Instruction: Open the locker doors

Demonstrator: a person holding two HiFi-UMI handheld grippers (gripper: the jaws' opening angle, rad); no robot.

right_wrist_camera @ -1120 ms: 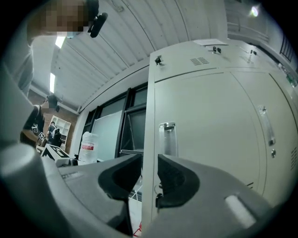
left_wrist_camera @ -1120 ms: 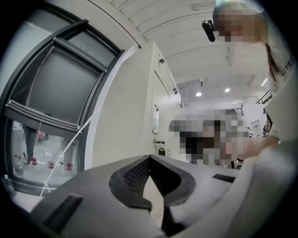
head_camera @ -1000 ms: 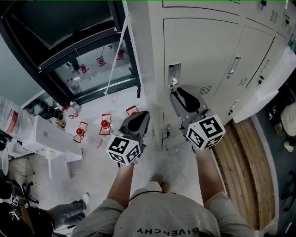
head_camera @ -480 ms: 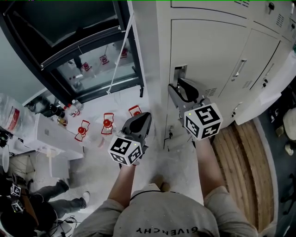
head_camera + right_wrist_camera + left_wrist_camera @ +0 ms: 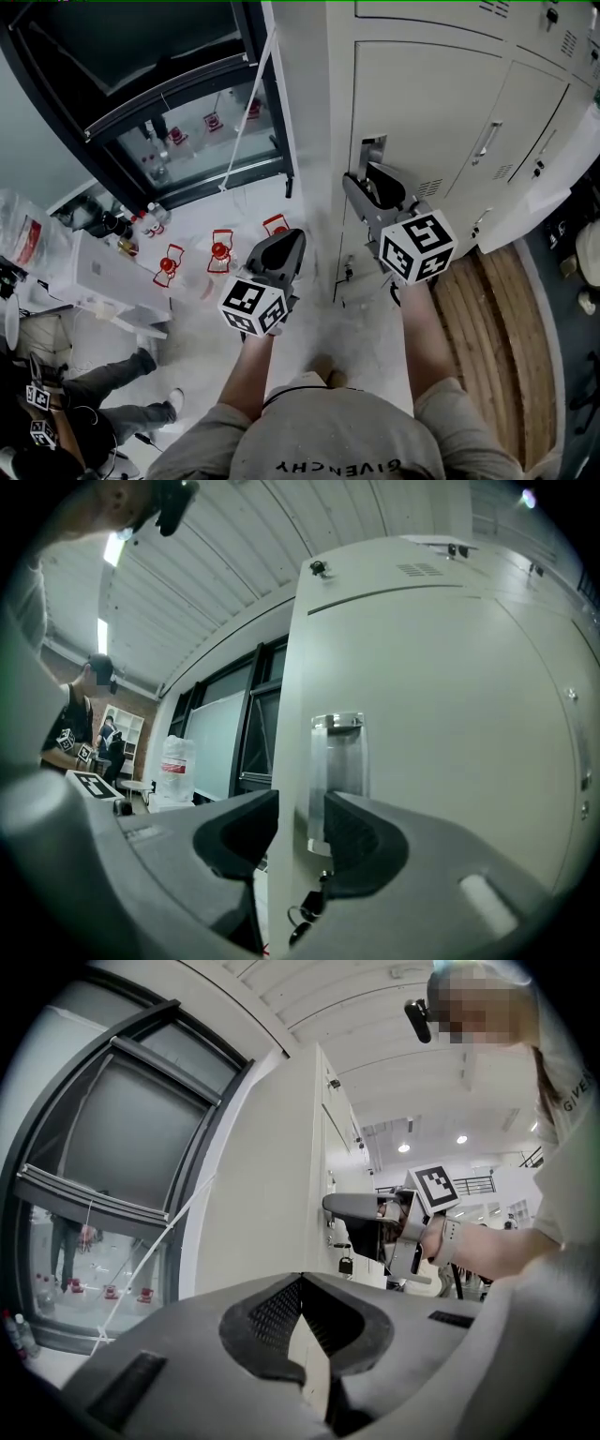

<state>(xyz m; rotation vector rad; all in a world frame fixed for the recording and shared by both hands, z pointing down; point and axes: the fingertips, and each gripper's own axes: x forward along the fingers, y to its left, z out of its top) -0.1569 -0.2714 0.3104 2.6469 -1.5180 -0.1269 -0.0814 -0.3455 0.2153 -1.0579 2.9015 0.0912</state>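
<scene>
Three cream metal locker doors (image 5: 422,103) stand side by side in the row the person faces in the head view, and all three are shut. Each has one handle. The nearest door has a chrome recessed handle plate (image 5: 372,153) by its left edge, and the other two have slim bar handles (image 5: 485,141). One small bunch of keys (image 5: 305,913) hangs just under the plate.

There are two grippers, each with one black-and-white marker cube (image 5: 419,246).

The right forearm reaches forward and up, and it puts the right gripper (image 5: 367,174) at the nearest door, its tips just below the handle plate. In the right gripper view its jaws (image 5: 300,803) stand a narrow gap apart with nothing clamped. The locker's left edge and the left side of the plate (image 5: 336,761) show through that gap. The right-hand jaw covers the plate's lower part, and whether it touches the plate cannot be told.

The left forearm is held lower and nearer the body. The left gripper (image 5: 284,236) is off the locker's left side, well apart from the handle. Its jaws (image 5: 300,1283) meet at the tips and hold nothing.
</scene>
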